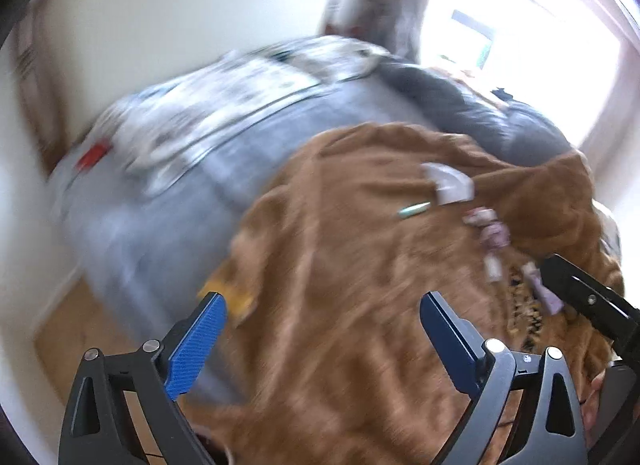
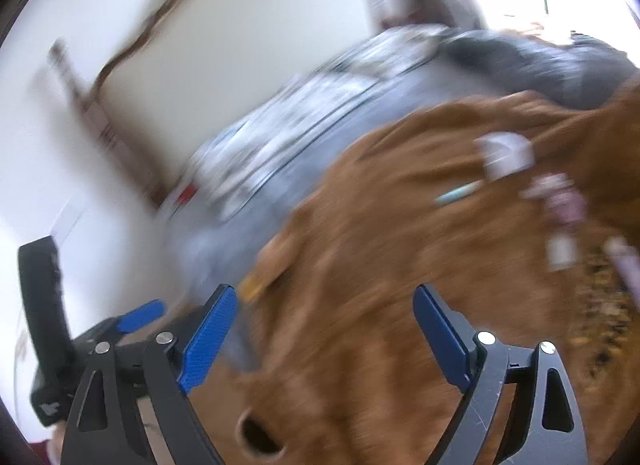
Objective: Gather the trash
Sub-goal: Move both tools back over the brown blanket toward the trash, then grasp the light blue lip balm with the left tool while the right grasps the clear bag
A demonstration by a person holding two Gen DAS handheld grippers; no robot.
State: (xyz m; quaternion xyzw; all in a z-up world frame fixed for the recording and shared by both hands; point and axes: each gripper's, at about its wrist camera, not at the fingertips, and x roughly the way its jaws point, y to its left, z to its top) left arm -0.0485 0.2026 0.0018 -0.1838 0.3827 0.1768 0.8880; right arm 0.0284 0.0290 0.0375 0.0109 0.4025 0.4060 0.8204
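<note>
Approach step: I hold both the left gripper [image 1: 322, 315] and the right gripper [image 2: 324, 307] wide, empty; next I reach far right to the wrappers [image 1: 486, 225] on the blanket [image 1: 340, 245].

Both grippers — black frames, silver screws, blue fingers [image 1: 192, 349].

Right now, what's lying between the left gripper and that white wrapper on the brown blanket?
In the left wrist view, only bare brown blanket lies between the open left gripper and the white wrapper; a small teal item sits beside the wrapper.
</note>
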